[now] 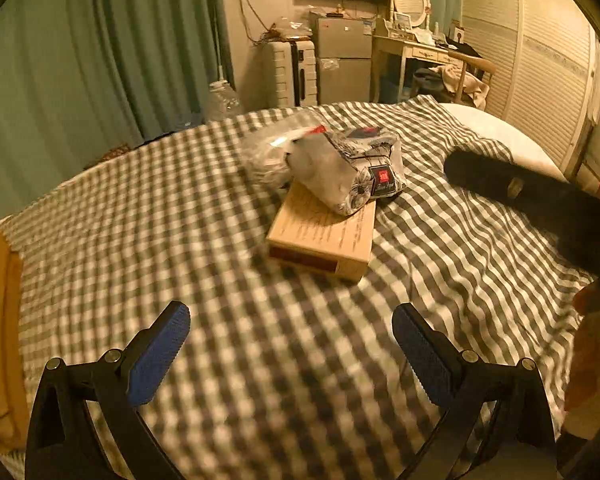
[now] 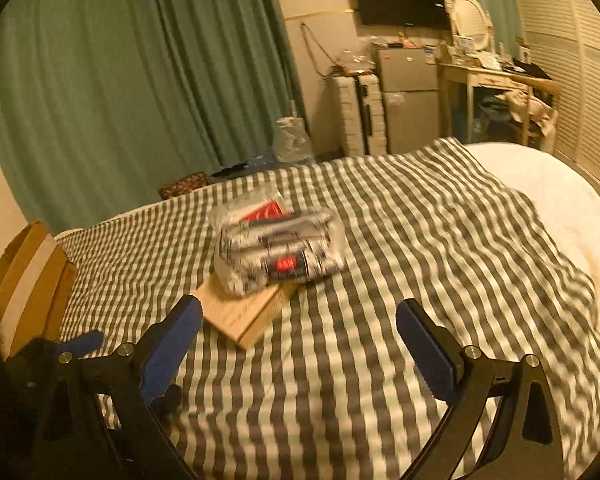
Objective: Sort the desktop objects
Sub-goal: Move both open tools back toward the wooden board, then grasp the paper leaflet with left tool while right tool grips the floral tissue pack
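Note:
A flat tan box (image 1: 324,236) lies on the checked bedspread (image 1: 228,208). A floral-printed soft pack (image 1: 360,168) rests on its far end, with a clear plastic bag (image 1: 268,152) beside it. My left gripper (image 1: 292,320) stands open above bare cloth, short of the box. The right wrist view shows the same box (image 2: 244,312), pack (image 2: 280,256) and bag (image 2: 252,208). My right gripper (image 2: 300,316) is open and empty, its left fingertip close to the box's near corner. The right gripper's dark body (image 1: 540,196) enters the left wrist view from the right.
A brown cardboard box (image 2: 28,280) stands at the bed's left edge. White bedding (image 2: 540,184) shows beyond the checked cloth on the right. Green curtains, a suitcase (image 2: 360,108), a small fridge (image 2: 410,96) and a dressing table stand behind the bed.

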{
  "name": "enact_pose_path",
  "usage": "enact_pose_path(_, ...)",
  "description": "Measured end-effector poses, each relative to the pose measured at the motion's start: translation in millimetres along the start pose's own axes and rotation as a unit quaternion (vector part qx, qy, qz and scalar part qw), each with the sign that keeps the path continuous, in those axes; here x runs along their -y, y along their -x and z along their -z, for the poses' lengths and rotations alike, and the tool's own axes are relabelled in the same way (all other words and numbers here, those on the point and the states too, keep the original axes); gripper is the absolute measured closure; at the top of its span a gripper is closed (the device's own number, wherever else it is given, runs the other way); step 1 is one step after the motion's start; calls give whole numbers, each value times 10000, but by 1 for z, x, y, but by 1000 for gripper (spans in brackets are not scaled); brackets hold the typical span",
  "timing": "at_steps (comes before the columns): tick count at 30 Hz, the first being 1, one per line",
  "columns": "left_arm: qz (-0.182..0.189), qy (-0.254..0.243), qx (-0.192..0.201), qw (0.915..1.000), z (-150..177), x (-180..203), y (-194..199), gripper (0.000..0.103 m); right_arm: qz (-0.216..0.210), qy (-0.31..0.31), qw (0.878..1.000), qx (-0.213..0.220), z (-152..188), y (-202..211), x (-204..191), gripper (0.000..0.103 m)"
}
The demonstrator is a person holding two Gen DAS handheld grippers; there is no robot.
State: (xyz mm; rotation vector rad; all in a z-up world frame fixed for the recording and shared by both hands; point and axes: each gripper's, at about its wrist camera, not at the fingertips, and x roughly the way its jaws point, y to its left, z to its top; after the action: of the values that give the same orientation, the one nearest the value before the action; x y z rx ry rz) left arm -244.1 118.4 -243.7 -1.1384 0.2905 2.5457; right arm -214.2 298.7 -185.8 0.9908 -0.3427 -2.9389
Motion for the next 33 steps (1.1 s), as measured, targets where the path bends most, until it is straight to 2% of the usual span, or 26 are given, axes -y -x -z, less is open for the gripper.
enact_pose_path(4, 143, 27, 135, 9998, -6, 4, -24, 0, -435, -178, 9989, 96, -10, -10, 9, 5)
enact_pose_path(6, 226, 20, 370, 9991, -11, 3, -32, 0, -345, -223, 9991, 132, -12, -16, 14, 5)
enact_pose_path(9, 342, 26, 515, 9981, -22, 2, -50, 0, -271, -383, 9987, 175, -10, -20, 22, 5)
enact_pose_path(11, 385, 115, 425, 9983, -29, -2, -66, 0, -241, -527, 9982, 160, -8, -23, 29, 5)
enact_pose_path(12, 571, 186, 292, 9978, -32, -4, -75, 0, -223, -574, 9980, 135, -8, -25, 31, 5)
enact_pose_path(13, 729, 227, 193, 9969, -34, -6, -81, 3, -203, -609, 9979, 124, -8, -26, 34, 5)
enact_pose_path(14, 861, 257, 113, 9959, -35, -8, -86, 21, -167, -637, 9978, 120, -7, -28, 36, 5)
enact_pose_path(16, 1009, 243, 138, 9945, -33, -13, -83, 21, -125, -631, 9979, 46, -6, -33, 39, 5)
enact_pose_path(19, 814, 126, 89, 9966, -19, -29, -65, 21, -61, -515, 9987, 2, -8, -37, 38, 5)
enact_pose_path(22, 395, 167, 176, 9989, -4, -56, -43, 21, -157, -295, 9994, 104, -14, -35, 24, 5)
enact_pose_path(25, -46, 575, 181, 9982, -17, -83, -42, 22, -267, 94, 9995, 163, -21, -38, -7, 5)
enact_pose_path(27, -141, 798, 387, 9960, -20, -101, -38, 27, -173, 253, 9995, 121, -25, -49, -23, 5)
enact_pose_path(30, -529, 729, 546, 9944, -16, -113, -41, 27, 116, 233, 9995, -167, -23, -74, -40, 5)
enact_pose_path(33, -433, 918, 399, 9940, -13, -125, -54, 27, 457, 312, 9969, -558, -13, -102, -47, 5)
